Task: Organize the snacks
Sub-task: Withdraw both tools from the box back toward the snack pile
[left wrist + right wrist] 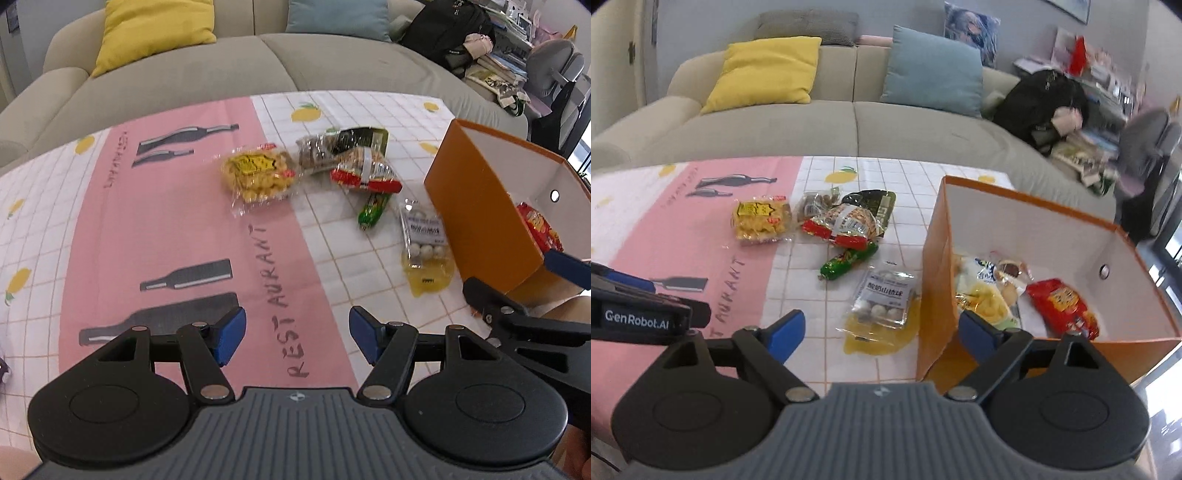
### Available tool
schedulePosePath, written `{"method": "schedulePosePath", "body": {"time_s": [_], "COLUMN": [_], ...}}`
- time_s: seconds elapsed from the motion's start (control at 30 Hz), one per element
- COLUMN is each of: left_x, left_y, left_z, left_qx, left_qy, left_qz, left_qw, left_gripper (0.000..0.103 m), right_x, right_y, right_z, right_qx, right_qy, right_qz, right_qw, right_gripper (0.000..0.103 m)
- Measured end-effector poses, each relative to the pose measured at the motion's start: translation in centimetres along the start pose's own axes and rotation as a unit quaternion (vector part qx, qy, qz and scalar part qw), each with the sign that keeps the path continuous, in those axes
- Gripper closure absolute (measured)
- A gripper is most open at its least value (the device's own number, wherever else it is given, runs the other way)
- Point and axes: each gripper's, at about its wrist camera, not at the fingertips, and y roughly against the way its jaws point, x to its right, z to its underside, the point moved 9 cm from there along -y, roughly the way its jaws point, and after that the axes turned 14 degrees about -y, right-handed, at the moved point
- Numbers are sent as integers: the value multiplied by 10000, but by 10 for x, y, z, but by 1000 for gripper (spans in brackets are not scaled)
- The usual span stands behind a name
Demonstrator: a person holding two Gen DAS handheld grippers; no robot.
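The snacks not yet sorted lie on the table [894,173], on its checked cloth, to the left of the orange box [934,258]. Nearest to the box is the clear packet of white balls [882,295], which rests on a yellow packet [879,338] and almost touches the box wall. Behind it lies the green sausage-shaped snack [849,261], its long axis running from near left to far right. Further back is a small heap: the red-ended packet [842,225], a dark green packet [879,203] and a brown one [812,205], overlapping each other. The yellow puffs bag [761,221] is a little to the left, on the pink part of the cloth.

The right tongs [882,330] are apart and hold nothing. The packet of white balls is directly ahead of them and close, so I judge that this hand is the nearer one for the next pick. The left tongs [297,338] are also apart and empty, over the pink cloth; for them the snacks lie ahead and to the right, well apart.

Inside the box there are already a red bag [1063,306], a yellow snack [982,306] and some small wrapped pieces, but the near wall hides part of them. Most print on the packets is too blurred to read.
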Motion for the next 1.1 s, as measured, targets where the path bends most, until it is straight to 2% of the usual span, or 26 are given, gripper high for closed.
{"method": "schedulePosePath", "body": {"time_s": [0.07, 0.13, 0.2, 0.37, 0.5, 0.53, 0.6, 0.7, 0.77, 0.9, 1.03, 1.1], "left_x": [0, -2, -3, -9, -18, -20, -23, -25, -26, -26, -26, -27], "left_y": [-4, -9, -11, -20, -25, -27, -29, -35, -40, -46, -52, -53], "left_z": [5, 9, 12, 16, 13, 12, 11, 10, 11, 12, 12, 13], "left_qx": [-56, -116, -162, -207, -246, -245, -248, -299, -340, -401, -438, -456], "left_qy": [6, 42, 88, 175, 260, 280, 329, 360, 377, 422, 458, 475], "left_qz": [2, 15, 27, 4, -90, -88, -90, -84, -79, -25, 29, 34], "left_qw": [10000, 9999, 9998, 9996, 9993, 9993, 9991, 9989, 9987, 9983, 9980, 9978], "left_gripper": [27, 27, 30, 31, 31, 31, 31, 31, 31, 31, 31, 31], "right_x": [-6, -15, -22, -20, -31, -34, -40, -40, -40, -37, -36, -36], "right_y": [5, 8, 1, -27, -46, -51, -63, -78, -87, -101, -105, -107], "right_z": [3, 8, 15, 24, 24, 25, 28, 31, 34, 38, 37, 37], "right_qx": [54, 101, -47, -477, -348, -346, -418, -497, -548, -637, -582, -601], "right_qy": [109, 316, 473, 233, 599, 734, 926, 1022, 1120, 1186, 1156, 1061], "right_qz": [-77, -163, -180, 8, 243, 278, 324, 423, 514, 649, 634, 540], "right_qw": [9999, 9993, 9987, 9986, 9973, 9963, 9943, 9926, 9909, 9888, 9896, 9911], "right_gripper": [23, 24, 25, 33, 40, 45, 47, 49, 54, 59, 62, 72]}}
